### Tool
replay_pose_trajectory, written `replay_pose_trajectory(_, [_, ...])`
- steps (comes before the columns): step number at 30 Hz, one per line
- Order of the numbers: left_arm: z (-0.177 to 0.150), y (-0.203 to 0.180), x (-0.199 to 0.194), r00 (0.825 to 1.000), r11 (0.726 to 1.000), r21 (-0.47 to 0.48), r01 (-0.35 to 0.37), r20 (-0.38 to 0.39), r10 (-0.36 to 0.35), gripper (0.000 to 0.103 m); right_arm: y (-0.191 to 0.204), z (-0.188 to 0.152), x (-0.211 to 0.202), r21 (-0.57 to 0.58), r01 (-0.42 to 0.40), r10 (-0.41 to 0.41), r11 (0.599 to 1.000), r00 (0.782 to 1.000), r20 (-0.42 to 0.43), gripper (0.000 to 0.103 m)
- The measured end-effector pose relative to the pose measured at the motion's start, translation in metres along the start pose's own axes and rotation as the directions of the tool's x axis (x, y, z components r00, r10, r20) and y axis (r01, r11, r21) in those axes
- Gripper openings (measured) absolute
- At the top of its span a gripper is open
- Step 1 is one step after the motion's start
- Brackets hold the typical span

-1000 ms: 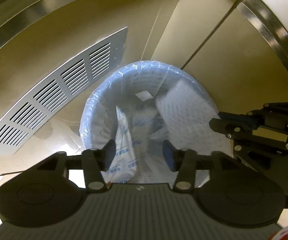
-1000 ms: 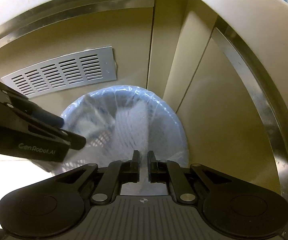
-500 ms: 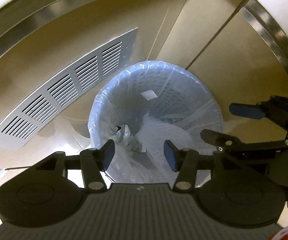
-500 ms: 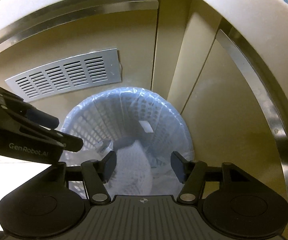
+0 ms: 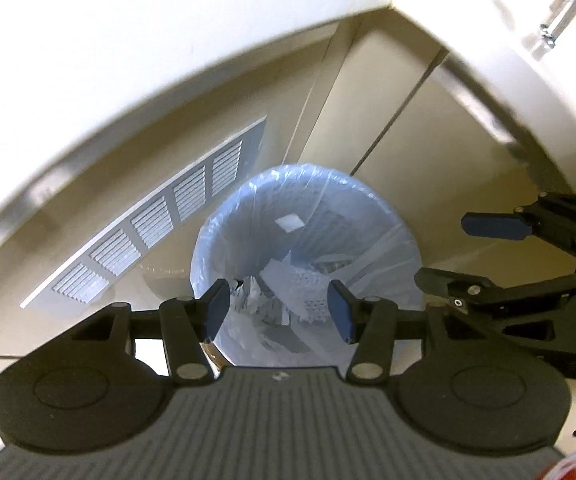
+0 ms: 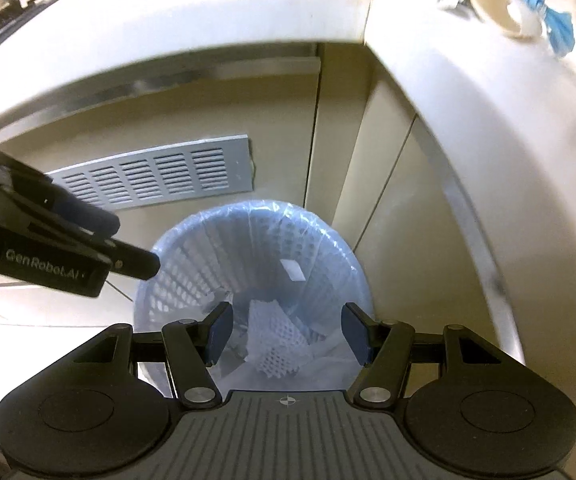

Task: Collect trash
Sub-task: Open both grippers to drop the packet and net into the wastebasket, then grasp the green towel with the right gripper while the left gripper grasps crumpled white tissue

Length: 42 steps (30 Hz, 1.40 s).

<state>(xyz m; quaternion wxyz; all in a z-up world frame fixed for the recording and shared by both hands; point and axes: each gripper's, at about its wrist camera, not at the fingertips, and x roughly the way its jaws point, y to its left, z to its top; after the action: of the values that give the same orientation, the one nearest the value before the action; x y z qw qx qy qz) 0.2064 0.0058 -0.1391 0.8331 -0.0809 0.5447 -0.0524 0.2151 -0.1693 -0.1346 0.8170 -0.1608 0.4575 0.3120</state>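
A: Both my grippers sit higher over the bin (image 6: 247,280) than a second ago; right jaws have just been opening, nothing between them.

B: States?

A: Left gripper (image 5: 279,312) spread, empty. Right gripper (image 6: 285,334) spread, empty. Foam netting (image 6: 277,344) lies inside the lined bin.

B: Handling?

A: Looks light, soft, crushable; pinch any loose edge.

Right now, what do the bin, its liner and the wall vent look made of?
Bin: looks like pale moulded plastic, perforated lattice wall. Liner: thin clear film, glossy wrinkles over the rim. Vent: grey slotted plate, matte; metal or plastic, can't tell.
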Motion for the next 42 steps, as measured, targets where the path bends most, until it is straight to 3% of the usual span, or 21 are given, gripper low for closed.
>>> replay_pose_trajectory(4, [0.004,-0.006,-0.025,0.998,0.998,0.047,0.033,0.051,-0.036,0.05,0.001,0.004,-0.029,-0.012,-0.012,0.012,1.0,0.998,0.053,0.06])
replay_pose_trajectory(7, [0.009,-0.009,-0.049,0.991,0.994,0.07,0.079,0.105,-0.086,0.055,-0.003,0.009,-0.059,-0.012,-0.039,0.041,0.999,0.988,0.148,0.06])
replay_pose_trajectory(13, [0.036,-0.015,-0.092,0.961,0.991,0.1,0.088,0.254,-0.111,0.067,-0.03,0.037,-0.112,0.057,-0.029,0.006,0.998,0.931,0.364,0.061])
replay_pose_trajectory(16, [0.056,-0.016,-0.101,0.943,0.993,0.088,0.074,0.317,-0.098,0.07,-0.049,0.058,-0.12,0.111,0.004,-0.051,0.994,0.905,0.423,0.078])
replay_pose_trajectory(20, [0.084,-0.018,-0.104,0.926,0.998,0.051,0.044,0.372,-0.06,0.073,-0.077,0.087,-0.115,0.183,0.036,-0.111,0.983,0.901,0.42,0.079])
replay_pose_trajectory(24, [0.106,-0.021,-0.103,0.912,1.0,0.023,0.012,0.411,-0.02,0.075,-0.102,0.106,-0.107,0.225,0.018,-0.114,0.974,0.899,0.422,0.079])
replay_pose_trajectory(28, [0.124,-0.019,-0.096,0.905,1.0,-0.011,-0.015,0.426,0.018,0.076,-0.109,0.123,-0.103,0.129,0.029,-0.084,0.991,0.891,0.445,0.079])
replay_pose_trajectory(35, [0.141,-0.014,-0.092,0.897,0.994,-0.092,-0.055,0.432,0.09,0.077,-0.11,0.167,-0.074,-0.082,0.001,0.037,0.997,0.89,0.455,0.079])
replay_pose_trajectory(38, [0.144,-0.011,-0.091,0.895,0.99,-0.12,-0.068,0.43,0.114,0.077,-0.114,0.187,-0.055,-0.157,-0.01,0.076,0.988,0.902,0.424,0.079])
replay_pose_trajectory(42, [0.144,-0.01,-0.089,0.896,0.984,-0.155,-0.082,0.422,0.141,0.077,-0.128,0.205,-0.034,-0.151,-0.053,0.108,0.987,0.916,0.385,0.079])
